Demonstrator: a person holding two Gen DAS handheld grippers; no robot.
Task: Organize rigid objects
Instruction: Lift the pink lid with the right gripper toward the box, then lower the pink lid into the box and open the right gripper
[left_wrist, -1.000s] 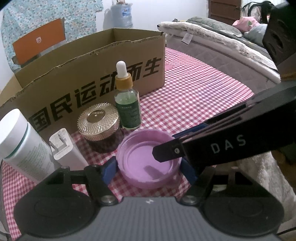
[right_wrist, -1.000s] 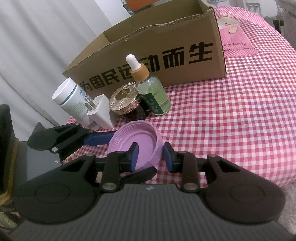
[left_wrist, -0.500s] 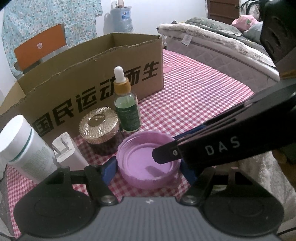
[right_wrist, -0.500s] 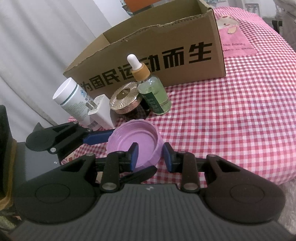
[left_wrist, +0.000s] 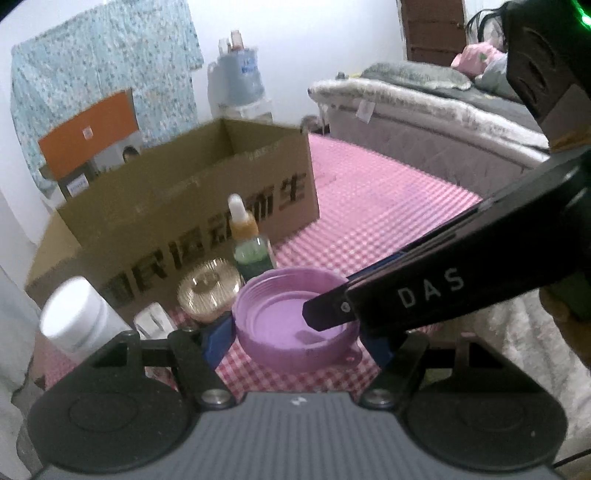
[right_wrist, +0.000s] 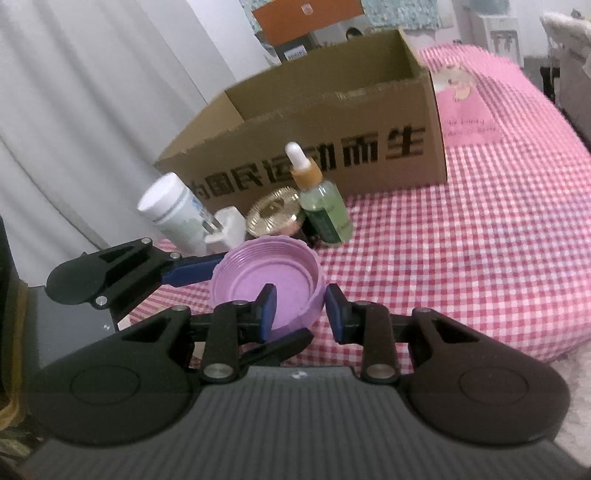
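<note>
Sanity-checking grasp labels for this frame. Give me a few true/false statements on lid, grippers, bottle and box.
1. The left gripper clamps the lid from both sides. True.
2. The lid's open side faces down. False: it faces up.
3. The right gripper straddles the lid's rim, one finger inside. True.
4. The bottle is in the box. False: it stands on the cloth in front of the box.
5. The jar stands beside the bottle. True.
</note>
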